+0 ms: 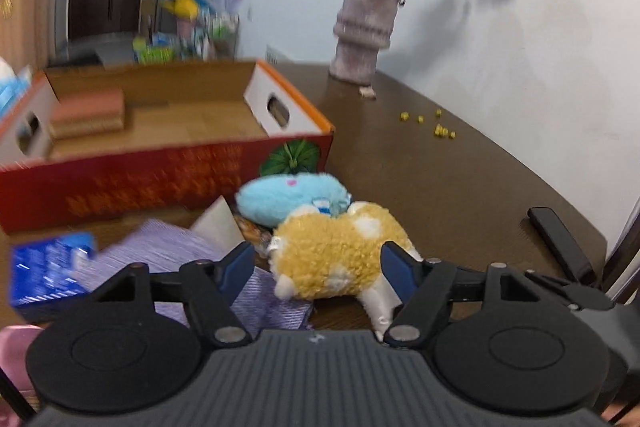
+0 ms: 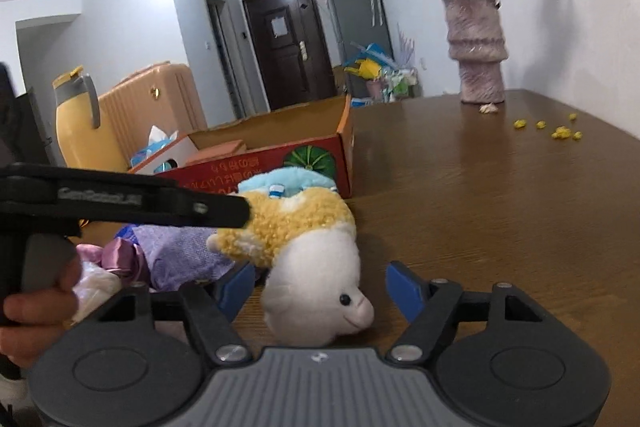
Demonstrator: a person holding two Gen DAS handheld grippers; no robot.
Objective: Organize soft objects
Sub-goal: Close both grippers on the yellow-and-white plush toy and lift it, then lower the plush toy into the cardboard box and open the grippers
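While both point downward, your left claw (image 1: 316, 267) and right claw (image 2: 320, 287) stand apart, straddling the yellow plush sheep (image 2: 308, 247) on the counter (image 2: 500, 207).

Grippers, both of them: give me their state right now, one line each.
Left gripper: open around the yellow plush toy, pads not pressing it.
Right gripper: open around the toy's white head, not gripping.

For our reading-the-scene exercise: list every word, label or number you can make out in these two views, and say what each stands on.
"GenRobot.AI", faint raised lettering on the left hand-held gripper, my best reading.
Yellow characters on the red side of the cardboard box: too blurred to read.
White print on the blue packet: blurred, unreadable.
Small tag on the yellow plush toy: too small to read.
Paper on the dark door: unreadable.
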